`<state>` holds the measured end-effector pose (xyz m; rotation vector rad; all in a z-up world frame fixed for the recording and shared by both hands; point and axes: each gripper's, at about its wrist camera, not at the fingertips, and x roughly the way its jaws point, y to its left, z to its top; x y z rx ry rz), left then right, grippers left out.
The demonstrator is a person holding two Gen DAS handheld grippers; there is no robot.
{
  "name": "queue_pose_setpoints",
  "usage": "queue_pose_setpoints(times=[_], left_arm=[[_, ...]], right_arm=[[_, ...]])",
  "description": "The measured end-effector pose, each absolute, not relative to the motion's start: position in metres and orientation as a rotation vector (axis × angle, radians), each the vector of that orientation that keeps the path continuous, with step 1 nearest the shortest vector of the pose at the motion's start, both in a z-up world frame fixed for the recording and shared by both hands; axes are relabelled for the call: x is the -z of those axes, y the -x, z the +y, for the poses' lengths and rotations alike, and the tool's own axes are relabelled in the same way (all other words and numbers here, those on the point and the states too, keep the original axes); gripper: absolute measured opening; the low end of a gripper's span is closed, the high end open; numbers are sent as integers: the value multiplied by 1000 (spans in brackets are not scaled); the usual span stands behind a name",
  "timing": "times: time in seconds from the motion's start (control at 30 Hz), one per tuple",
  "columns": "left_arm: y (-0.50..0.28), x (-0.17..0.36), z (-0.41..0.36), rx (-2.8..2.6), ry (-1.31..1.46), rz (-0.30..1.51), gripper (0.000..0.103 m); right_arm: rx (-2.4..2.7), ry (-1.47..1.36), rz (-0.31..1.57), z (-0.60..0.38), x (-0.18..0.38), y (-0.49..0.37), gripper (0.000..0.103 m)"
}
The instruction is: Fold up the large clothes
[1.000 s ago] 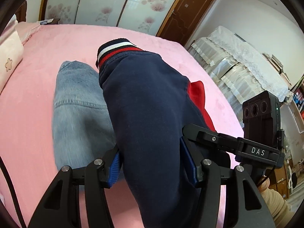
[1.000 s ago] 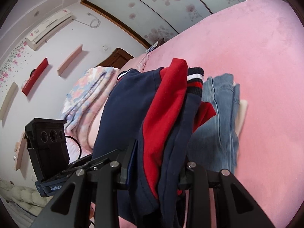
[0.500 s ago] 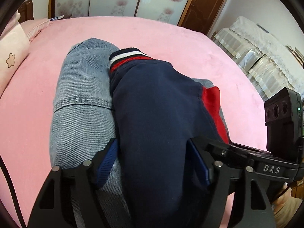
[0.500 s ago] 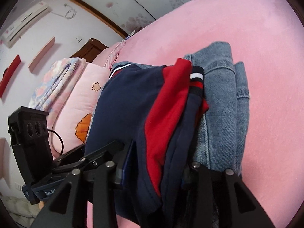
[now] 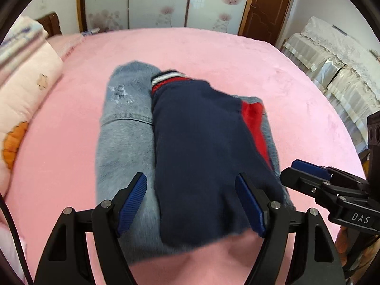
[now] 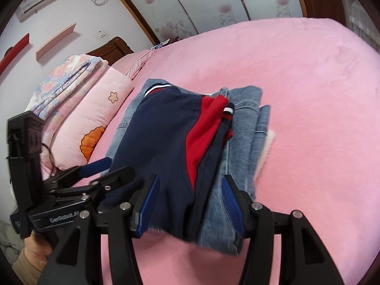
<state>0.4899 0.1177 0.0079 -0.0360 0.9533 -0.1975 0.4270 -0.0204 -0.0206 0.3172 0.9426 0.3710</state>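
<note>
Navy-red sweatshirt (image 5: 201, 156) lies folded atop folded jeans (image 5: 125, 142) on bed (image 5: 213, 54). Left tongs (image 5: 191, 204), right tongs (image 6: 187, 206): wide apart, gripping nothing. Fold judged complete; only retraction left.

**Both grippers spread wide, side by side**

Your left gripper (image 5: 190, 201) hangs low with jaws apart, blue pads (image 5: 131, 204) gripping nothing. Your right gripper (image 6: 190, 204) sits just beside it, jaws equally parted.
</note>
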Motion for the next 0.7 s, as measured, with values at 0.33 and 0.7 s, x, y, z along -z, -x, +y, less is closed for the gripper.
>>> queue_pose_setpoints(times=[0.33, 0.7], left_arm=[[-400, -76, 92, 124, -11, 863, 85], [-281, -130, 47, 138, -38, 796, 88]], right_arm=[[-331, -249, 879, -37, -39, -350, 55], [-253, -169, 809, -78, -89, -239, 55]])
